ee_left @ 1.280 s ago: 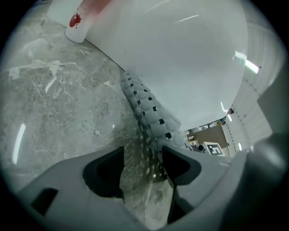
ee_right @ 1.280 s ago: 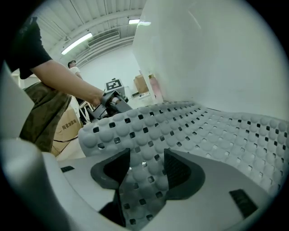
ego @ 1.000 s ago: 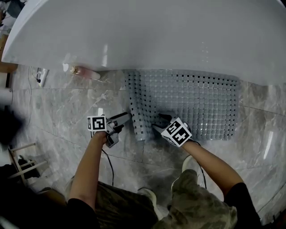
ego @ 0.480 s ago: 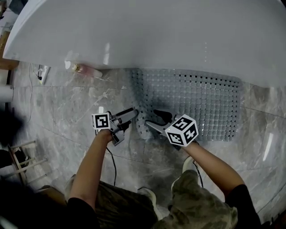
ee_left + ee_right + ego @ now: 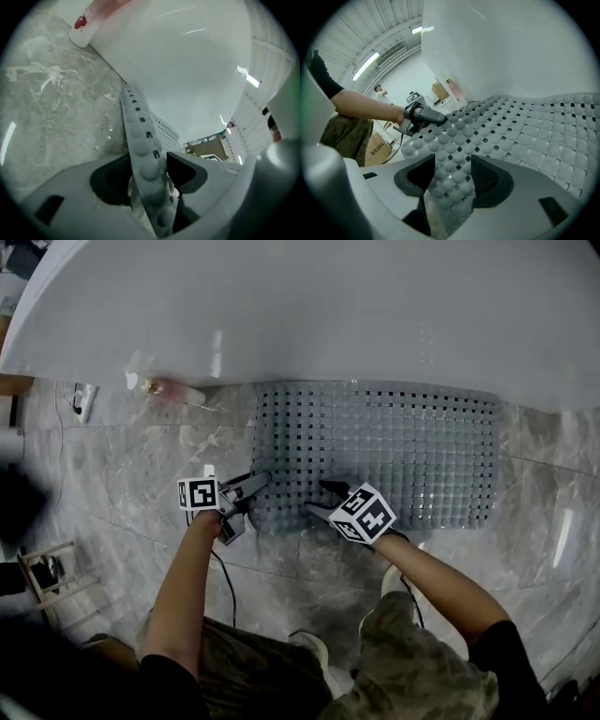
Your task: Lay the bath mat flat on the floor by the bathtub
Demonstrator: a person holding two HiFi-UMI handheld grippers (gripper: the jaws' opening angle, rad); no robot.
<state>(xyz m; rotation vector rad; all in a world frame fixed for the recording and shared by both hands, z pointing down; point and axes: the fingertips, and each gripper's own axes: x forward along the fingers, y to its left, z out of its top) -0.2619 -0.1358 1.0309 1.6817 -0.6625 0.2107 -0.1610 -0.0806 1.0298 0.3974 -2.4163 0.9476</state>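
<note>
We are seeing the grey, bumpy, perforated bath mat (image 5: 375,451) lying nearly flat on the floor (image 5: 122,465), with the bathtub (image 5: 328,315) at twelve o'clock. Our left gripper (image 5: 260,482), whose jaws have just been closing, is pinching its seven o'clock corner. Our right gripper (image 5: 323,498) is clamping its six o'clock edge.

Bright, even, cool white lighting throughout. Broad soft glare across the white bathtub (image 5: 309,306), with small hot streaks toward its left end, and a paler sheen on the marble floor (image 5: 122,465) in front of it. Only a thin, soft shadow beneath the bathtub's rim, falling on the far edge of the bath mat (image 5: 375,446). Heavy fisheye bending everywhere, bowing the bathtub's rim into a curve. Black vignetted corners in both gripper views. Glowing ceiling strip lights (image 5: 365,65) left of the bathtub in the right gripper view. Soft focus nearest the lens.
</note>
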